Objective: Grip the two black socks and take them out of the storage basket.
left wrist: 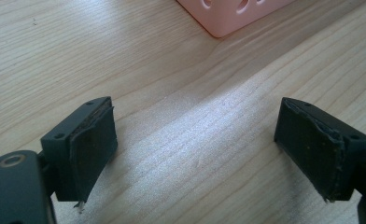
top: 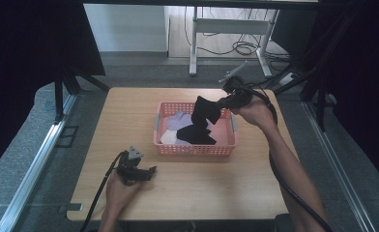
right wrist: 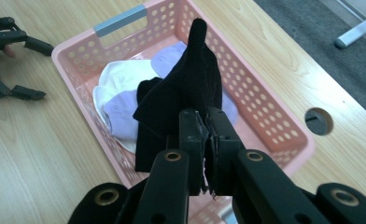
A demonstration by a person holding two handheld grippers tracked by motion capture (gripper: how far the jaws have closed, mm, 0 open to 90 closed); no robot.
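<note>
A pink basket [top: 195, 149] [right wrist: 265, 107] stands on the wooden table and holds white and lavender cloth pieces [right wrist: 120, 100] plus more black cloth [top: 197, 134]. My right gripper [top: 221, 104] [right wrist: 205, 122] is shut on a black sock [top: 204, 112] [right wrist: 190, 84], which hangs above the basket's right half. My left gripper [top: 151, 171] [left wrist: 195, 149] rests low over the bare table, in front of the basket's near left corner [left wrist: 228, 18]. Its jaws stand wide open with nothing between them.
The wooden table [top: 129, 111] has bare room left of and in front of the basket. A round cable hole [right wrist: 319, 120] sits in the tabletop beside the basket. Dark curtains flank the table, and a desk frame [top: 228, 29] stands on the floor behind.
</note>
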